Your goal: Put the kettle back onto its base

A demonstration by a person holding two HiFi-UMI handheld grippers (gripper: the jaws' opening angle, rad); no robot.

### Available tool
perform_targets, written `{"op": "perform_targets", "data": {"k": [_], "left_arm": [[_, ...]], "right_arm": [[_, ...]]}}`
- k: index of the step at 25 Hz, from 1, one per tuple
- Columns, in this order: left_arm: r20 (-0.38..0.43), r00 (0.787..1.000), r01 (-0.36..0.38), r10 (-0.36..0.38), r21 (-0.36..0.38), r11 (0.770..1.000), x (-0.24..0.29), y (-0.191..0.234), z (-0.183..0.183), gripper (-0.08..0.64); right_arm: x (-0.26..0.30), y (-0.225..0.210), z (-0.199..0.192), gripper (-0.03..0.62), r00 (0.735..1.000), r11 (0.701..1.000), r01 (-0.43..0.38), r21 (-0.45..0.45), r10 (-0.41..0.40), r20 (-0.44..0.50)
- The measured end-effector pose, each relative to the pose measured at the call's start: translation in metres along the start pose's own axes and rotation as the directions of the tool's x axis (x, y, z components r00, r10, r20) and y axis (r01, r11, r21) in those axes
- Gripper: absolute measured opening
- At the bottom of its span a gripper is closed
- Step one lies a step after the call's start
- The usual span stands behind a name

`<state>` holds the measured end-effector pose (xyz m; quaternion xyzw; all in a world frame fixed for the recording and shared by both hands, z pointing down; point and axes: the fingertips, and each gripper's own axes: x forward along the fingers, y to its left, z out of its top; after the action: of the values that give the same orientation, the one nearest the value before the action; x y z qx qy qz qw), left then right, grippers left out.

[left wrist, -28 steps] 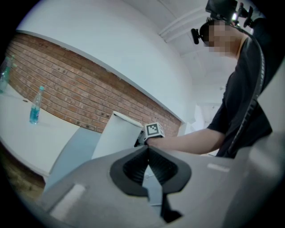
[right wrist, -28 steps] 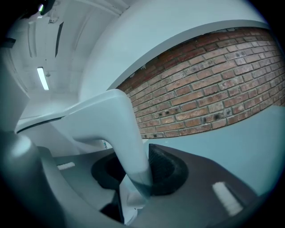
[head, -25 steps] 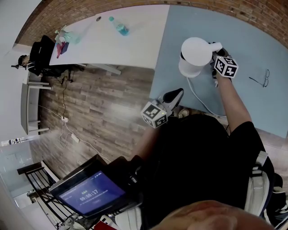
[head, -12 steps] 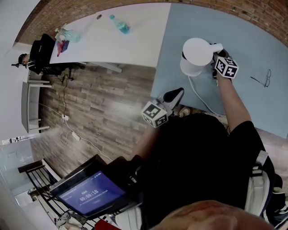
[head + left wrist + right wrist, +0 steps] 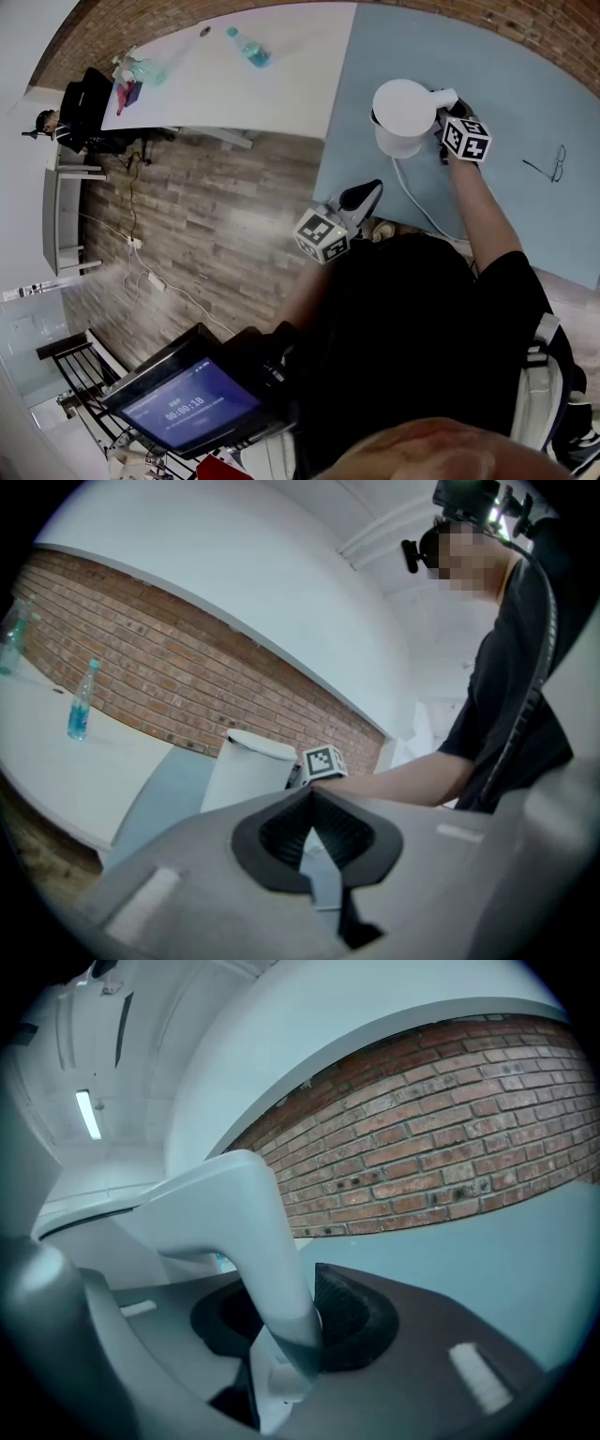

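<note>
A white kettle [image 5: 403, 117] stands on the blue-grey table [image 5: 525, 84]; whatever is beneath it is hidden, and a white cord [image 5: 412, 199] runs out from under it toward me. My right gripper [image 5: 444, 120] is at the kettle's handle [image 5: 267, 1241]. The handle runs down between the jaws against the right pad, and the jaws are opening slightly. My left gripper [image 5: 364, 197] hangs off the table's near edge with its tips together and nothing in them. In the left gripper view the kettle [image 5: 246, 771] stands well ahead of that gripper [image 5: 313, 803].
A pair of glasses [image 5: 548, 161] lies on the blue-grey table to the right of the kettle. A white table [image 5: 234, 89] to the left carries a water bottle [image 5: 248, 52]. Wooden floor lies between the tables, and a brick wall runs behind them.
The kettle and my right gripper have shifted slightly to the left and away from me. The left gripper has stayed where it was.
</note>
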<state>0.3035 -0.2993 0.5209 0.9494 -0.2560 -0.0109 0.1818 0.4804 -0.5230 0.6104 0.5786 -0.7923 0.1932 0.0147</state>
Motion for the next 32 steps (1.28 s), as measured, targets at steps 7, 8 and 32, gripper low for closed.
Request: {"op": "perform_targets", "data": {"k": [7, 8, 32], "left_arm": [[-0.003, 1.0, 0.017, -0.017, -0.004, 1.0, 0.002, 0.001, -0.001, 0.003], [-0.004, 1.0, 0.02, -0.02, -0.005, 1.0, 0.002, 0.001, -0.001, 0.003], [-0.06, 0.985, 0.163, -0.162, 0.007, 0.987, 0.009, -0.003, 0.0, 0.003]], "right_arm": [[0.0, 0.003, -0.003, 0.13, 1.0, 0.999, -0.003, -0.033, 0.003, 0.008], [0.0, 0.003, -0.004, 0.13, 1.0, 0.999, -0.003, -0.036, 0.004, 0.007], [-0.006, 0.005, -0.012, 0.157, 0.996, 0.995, -0.068, -0.067, 0.065, -0.056]]}}
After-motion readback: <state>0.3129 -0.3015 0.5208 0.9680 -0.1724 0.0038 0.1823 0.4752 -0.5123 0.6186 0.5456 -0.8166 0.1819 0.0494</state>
